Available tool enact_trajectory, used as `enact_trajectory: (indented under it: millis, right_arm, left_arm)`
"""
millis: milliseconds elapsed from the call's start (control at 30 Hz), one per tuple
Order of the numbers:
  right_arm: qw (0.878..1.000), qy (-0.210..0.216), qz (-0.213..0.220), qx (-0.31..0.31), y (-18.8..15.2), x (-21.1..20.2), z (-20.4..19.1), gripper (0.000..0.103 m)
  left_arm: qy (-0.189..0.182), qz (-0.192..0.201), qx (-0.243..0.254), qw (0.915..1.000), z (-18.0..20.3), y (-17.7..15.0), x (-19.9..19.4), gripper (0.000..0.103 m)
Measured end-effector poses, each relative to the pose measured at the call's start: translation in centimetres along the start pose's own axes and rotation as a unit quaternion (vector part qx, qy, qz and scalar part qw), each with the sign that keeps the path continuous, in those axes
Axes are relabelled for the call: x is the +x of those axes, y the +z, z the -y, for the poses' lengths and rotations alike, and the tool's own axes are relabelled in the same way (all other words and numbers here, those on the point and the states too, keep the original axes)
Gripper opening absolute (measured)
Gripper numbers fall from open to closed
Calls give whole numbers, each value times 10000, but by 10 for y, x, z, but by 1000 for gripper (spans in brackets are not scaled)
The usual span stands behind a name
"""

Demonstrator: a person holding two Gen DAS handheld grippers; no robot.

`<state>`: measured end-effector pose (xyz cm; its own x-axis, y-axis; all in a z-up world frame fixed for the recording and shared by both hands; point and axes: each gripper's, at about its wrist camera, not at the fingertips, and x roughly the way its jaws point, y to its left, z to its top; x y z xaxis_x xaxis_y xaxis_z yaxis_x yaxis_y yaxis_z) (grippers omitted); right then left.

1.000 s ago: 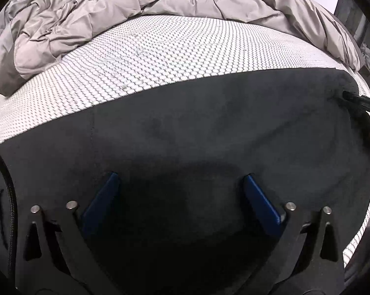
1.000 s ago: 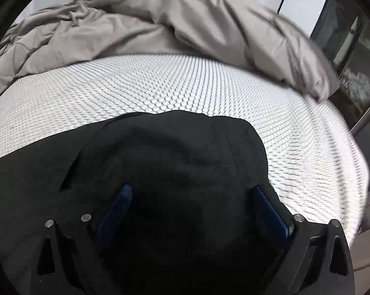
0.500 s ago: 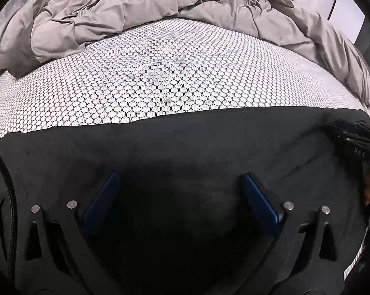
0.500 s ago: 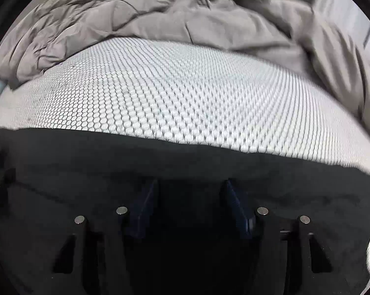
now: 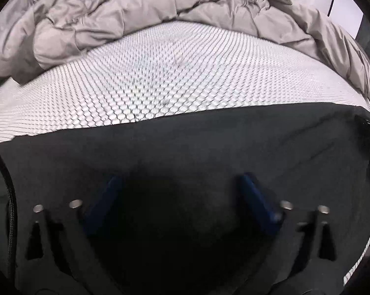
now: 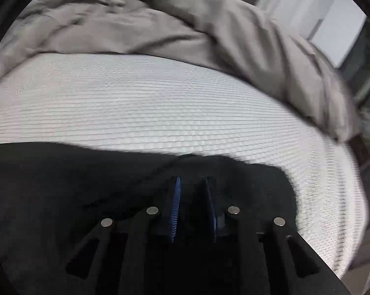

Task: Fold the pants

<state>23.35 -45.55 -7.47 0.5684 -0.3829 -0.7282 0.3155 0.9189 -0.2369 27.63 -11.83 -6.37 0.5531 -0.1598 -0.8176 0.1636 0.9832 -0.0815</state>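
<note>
Bed: your one honeycomb-patterned mattress point(image 5: 175, 73) carries one crumpled grey duvet point(image 5: 111, 12) along its far side, as before.
Pants: one dark pair of pants point(image 5: 185, 152) lies flat across the near mattress edge.
Left gripper point(image 5: 180, 196): spread wide over the cloth a second ago, now closing slightly, pinching nothing.
Right gripper point(image 6: 192, 196): wide a second ago; now nearly together, closing on a pants fold.

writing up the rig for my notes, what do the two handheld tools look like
Both match: the left tool and right tool have black angular finger frames with triangular cut-outs and small silver round pins. The pads are blue and ribbed. A black braided cable runs along the left view's edge.
</note>
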Motion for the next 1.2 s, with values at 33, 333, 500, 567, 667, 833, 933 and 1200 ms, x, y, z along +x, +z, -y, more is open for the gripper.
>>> enact_trajectory:
  millis: [33, 333, 500, 567, 667, 833, 933, 1200]
  right_arm:
    - [9984, 539, 12, 152, -2, -12, -5, 22]
    - [9755, 952, 220, -1970, -55, -50, -117, 36]
    - [9928, -237, 76, -1171, -56, -24, -30, 62]
    - [9956, -718, -68, -605, -63, -10, 17, 65]
    - [9997, -245, -44, 48, -66, -15, 47, 67]
    - [9948, 933, 327, -237, -66, -61, 16, 65]
    - [9819, 1512, 499, -1025, -69, -82, -37, 65]
    - [9652, 1539, 112, -2113, -96, -64, -89, 67]
  left_arm:
    - [-100, 75, 139, 9998, 9, -2, -9, 86]
    - [-610, -224, 1625, 9846, 81, -39, -14, 90]
    - [-168, -255, 1213, 9921, 31, -42, -17, 101]
    - [60, -242, 945, 9952, 10, -43, -19, 102]
    - [150, -147, 730, 9971, 5, -43, -29, 92]
    - [-814, 217, 1120, 9901, 61, -47, -60, 73]
    - [-1300, 199, 1542, 9792, 108, -54, -60, 73]
    - [-1387, -354, 2080, 9676, 100, -75, -46, 76]
